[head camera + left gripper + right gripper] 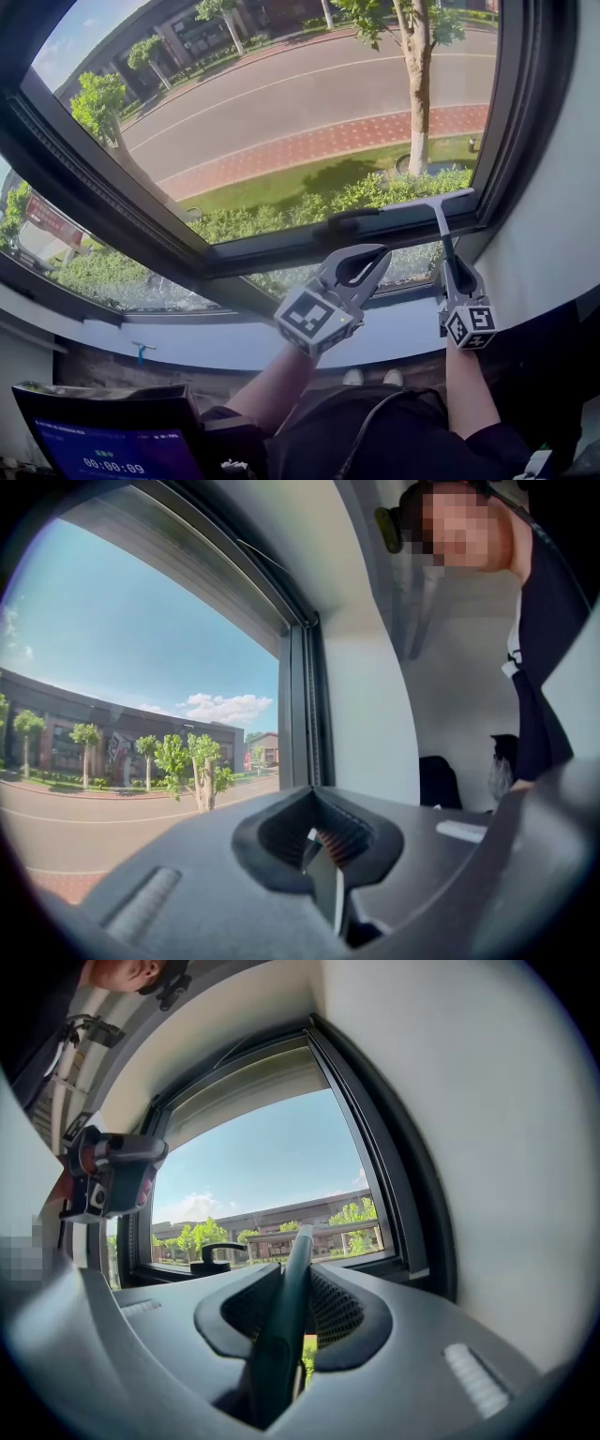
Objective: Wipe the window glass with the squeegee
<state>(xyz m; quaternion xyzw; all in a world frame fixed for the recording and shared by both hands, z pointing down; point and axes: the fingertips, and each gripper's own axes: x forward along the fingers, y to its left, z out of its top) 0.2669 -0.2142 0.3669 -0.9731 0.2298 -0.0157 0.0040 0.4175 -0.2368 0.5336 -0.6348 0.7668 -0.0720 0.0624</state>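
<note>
**Squeegee gripped, parked low right, not wiping yet**

Starting closest: got the right tool (457, 274) clamped tight on the dark green handle of the grey-bladed squeegee (442, 225), pointing straight up out of the jaws. Checked the right gripper view too, same story: pinched on that handle, nothing else in there. Got the left tool (380, 253) pressed shut on nothing, just hanging near the right one, a bit to its left and clear of the squeegee.

Moving further out: found the blade at the lower right corner of the big clear window glass (309, 103), sitting roughly level along the dark bottom frame rail (281, 246), just right of the black window handle (352, 217). Can't tell from any view whether it's actually touching the glass or only hovering in front of it.

Reading this as set-up for a stroke rather than a wipe in progress. Guessing the next move calls for lifting the blade to the top of the pane, pressing the rubber edge flat on the glass, then dragging down in one steady pull without tilting. Worth minding the window handle and the right-hand frame, looks easy to snag there.

Beyond the glass: just road, brick path and trees.
</note>
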